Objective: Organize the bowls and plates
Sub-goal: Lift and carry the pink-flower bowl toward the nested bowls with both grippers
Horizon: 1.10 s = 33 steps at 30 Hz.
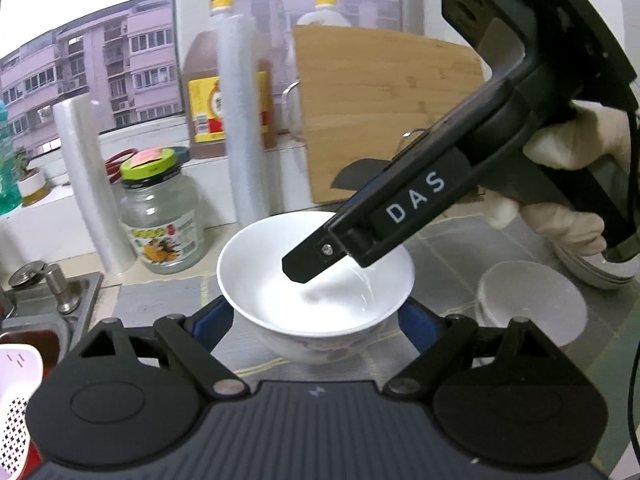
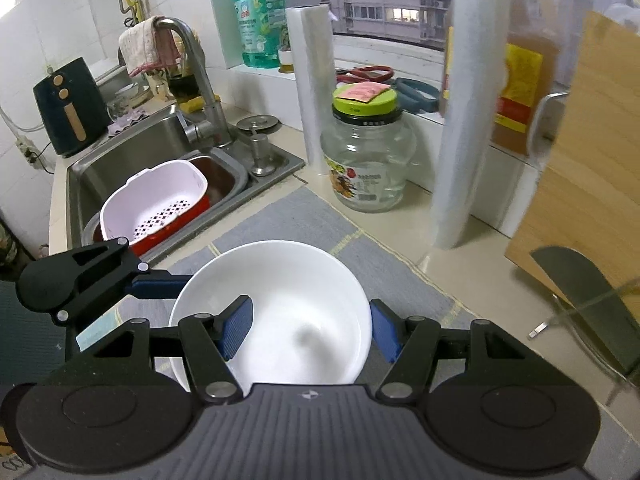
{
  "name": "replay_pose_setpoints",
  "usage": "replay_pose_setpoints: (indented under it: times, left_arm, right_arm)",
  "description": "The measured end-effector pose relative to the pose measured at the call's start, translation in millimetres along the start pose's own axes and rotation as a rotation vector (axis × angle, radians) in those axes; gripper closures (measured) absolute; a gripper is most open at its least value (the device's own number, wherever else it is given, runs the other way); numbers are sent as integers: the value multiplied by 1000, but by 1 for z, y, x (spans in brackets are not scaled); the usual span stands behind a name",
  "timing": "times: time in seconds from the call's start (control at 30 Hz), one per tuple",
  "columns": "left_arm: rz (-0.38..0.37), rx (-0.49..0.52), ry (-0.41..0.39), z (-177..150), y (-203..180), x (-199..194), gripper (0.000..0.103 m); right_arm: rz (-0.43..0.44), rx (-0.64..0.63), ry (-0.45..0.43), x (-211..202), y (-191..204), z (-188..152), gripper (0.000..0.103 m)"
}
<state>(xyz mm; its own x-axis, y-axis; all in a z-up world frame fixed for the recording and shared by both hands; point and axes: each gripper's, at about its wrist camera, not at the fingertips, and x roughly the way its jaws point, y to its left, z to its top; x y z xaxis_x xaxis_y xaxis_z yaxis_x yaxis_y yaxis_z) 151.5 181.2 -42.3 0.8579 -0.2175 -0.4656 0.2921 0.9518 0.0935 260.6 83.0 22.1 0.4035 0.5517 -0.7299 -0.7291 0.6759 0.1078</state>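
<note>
Up close in the left wrist view, the left claw (image 1: 316,316) has a white bowl (image 1: 316,268) between its blue pads (image 1: 214,320), one pad on each side of the bowl's outer wall, so the claw is closed around the bowl at a fairly wide spread. The bowl has a faint flower pattern low on its outside and sits above a grey mat (image 1: 160,300) on the table. The right claw (image 1: 304,268) reaches in from the right, held by a gloved hand (image 1: 572,184), and its dark tip dips into the bowl's mouth. To the right of the bowl lies an upturned white bowl (image 1: 528,300), and further right a stack of plates (image 1: 592,272) shows partly under the hand. Far behind stand a glass jar (image 1: 160,224) with a green lid, a roll of plastic film (image 1: 240,120), a brown bottle (image 1: 208,92) and a wooden board (image 1: 384,112).

Next, in the right wrist view, the right claw (image 2: 312,334) pinches the near right side of the bowl (image 2: 272,312): its left pad is inside the bowl and its right pad outside, with the rim between them. The left claw (image 2: 160,286) comes in from the left and touches the bowl's far left wall. Under the bowl lies the mat (image 2: 280,220). Far left is the sink (image 2: 132,156) with a white strainer basket (image 2: 156,200) in it, and the jar (image 2: 366,152) stands far right of centre.
</note>
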Motion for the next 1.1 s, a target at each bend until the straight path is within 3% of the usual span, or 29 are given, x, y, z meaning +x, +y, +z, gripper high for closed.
replay_pose_setpoints:
  times: [0.57,1.1]
  left_arm:
    - [-108,53,-32,11,-72,-5,14]
    - [-219,63,-8,4,-119,6,14]
  right_arm:
    - [-100,72,-39,-71,-25,-57,34]
    - [-168,148,-35,-108,-43,-112,34]
